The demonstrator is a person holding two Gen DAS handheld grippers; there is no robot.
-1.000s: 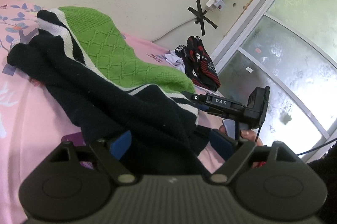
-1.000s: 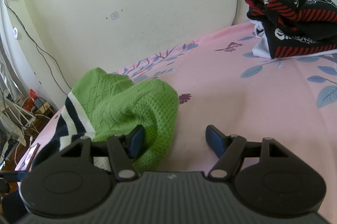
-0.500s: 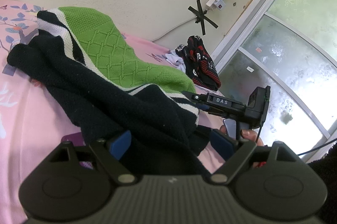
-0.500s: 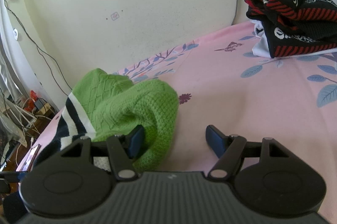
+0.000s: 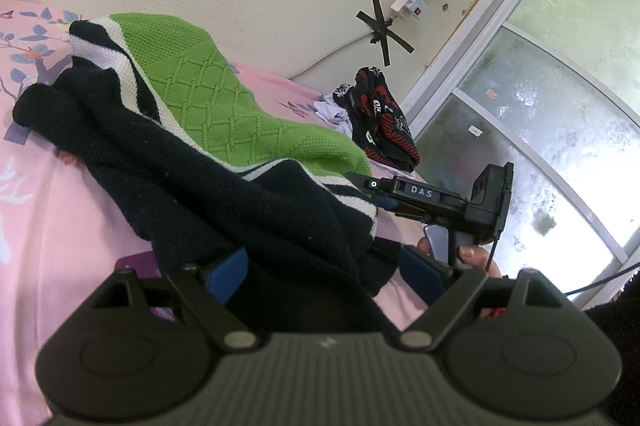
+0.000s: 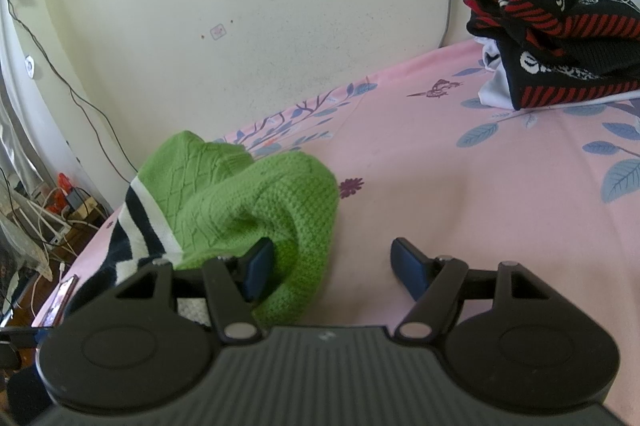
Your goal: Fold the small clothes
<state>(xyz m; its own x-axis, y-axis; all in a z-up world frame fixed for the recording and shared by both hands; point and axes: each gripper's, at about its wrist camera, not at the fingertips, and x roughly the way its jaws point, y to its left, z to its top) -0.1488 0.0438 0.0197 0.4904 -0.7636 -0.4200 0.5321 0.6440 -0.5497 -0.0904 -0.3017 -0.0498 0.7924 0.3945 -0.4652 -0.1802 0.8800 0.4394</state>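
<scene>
Left claw (image 5: 322,272) spread, straddling black hem of crumpled green-black-white knit sweater (image 5: 224,114), not pinching yet. Right claw (image 6: 332,264) spread too, green shoulder bunching against its left pad (image 6: 260,262); prob. lining up w/ both ends for flattening.

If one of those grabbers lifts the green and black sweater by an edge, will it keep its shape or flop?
Most likely flop: the green and black sweater already lies rumpled in soft folds on the pink bedsheet. Its thick, chunky knit suggests some weight for its size, so hanging parts would probably sag. The rough texture should grip well rather than slip from the pads.
</scene>
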